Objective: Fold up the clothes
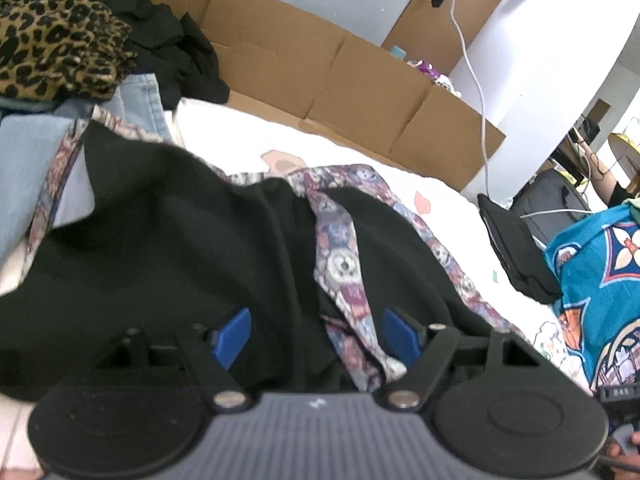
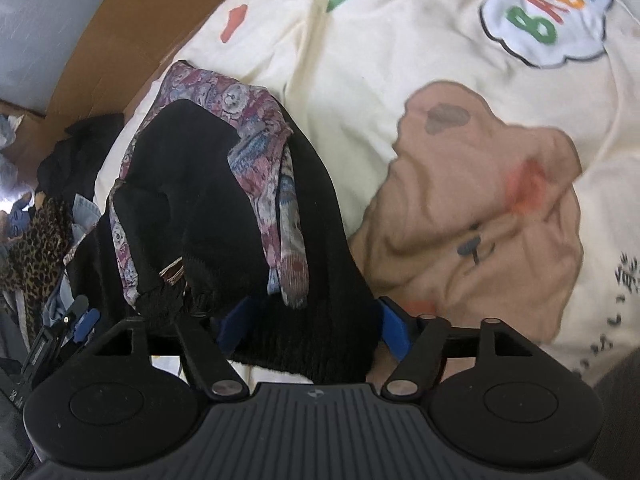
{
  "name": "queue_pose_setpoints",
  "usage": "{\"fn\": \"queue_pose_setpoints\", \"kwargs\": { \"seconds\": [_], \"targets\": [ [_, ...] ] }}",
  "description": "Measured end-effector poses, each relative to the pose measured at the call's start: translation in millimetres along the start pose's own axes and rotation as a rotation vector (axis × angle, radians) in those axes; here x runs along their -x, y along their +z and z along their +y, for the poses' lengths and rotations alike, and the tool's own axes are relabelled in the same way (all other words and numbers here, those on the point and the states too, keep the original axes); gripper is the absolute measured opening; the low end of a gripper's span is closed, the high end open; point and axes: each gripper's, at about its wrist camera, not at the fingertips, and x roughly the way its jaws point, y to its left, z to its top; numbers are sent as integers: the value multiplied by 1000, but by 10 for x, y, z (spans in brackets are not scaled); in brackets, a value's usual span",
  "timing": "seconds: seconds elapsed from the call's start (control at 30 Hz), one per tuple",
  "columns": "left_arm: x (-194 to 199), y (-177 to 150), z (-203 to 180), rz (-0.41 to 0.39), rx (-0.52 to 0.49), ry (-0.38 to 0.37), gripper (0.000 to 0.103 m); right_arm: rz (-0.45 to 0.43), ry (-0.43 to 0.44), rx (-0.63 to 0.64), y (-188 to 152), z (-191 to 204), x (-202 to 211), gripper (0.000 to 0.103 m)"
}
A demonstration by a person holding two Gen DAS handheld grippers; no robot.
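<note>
Cream bedsheet (image 2: 400,80) with cartoon print, cardboard (image 1: 320,72) along its far edge; black garment (image 1: 180,240) with patterned trim lies crumpled on the sheet.

Left gripper (image 1: 318,332): blue fingers spread wide over the garment near its patterned strip (image 1: 344,280); nothing visibly pinched. Right gripper (image 2: 314,324): fingers wide apart, the garment's near black edge lying between them; whether cloth is gripped, cannot tell. Far left: pile with leopard-print cloth (image 1: 52,48) and denim (image 1: 24,152). Right: blue printed fabric (image 1: 600,280).
</note>
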Motion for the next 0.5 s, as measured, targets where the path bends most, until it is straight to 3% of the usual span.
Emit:
{"fn": "queue_pose_setpoints", "kwargs": {
  "seconds": [0.1, 0.5],
  "targets": [
    [-35, 15, -10, -1, 1, 0, 76, -26, -16, -11, -46, 32, 47, 84],
    [-2, -105, 88, 15, 28, 15, 76, -128, -81, -57, -229, 160, 233, 84]
  ]
}}
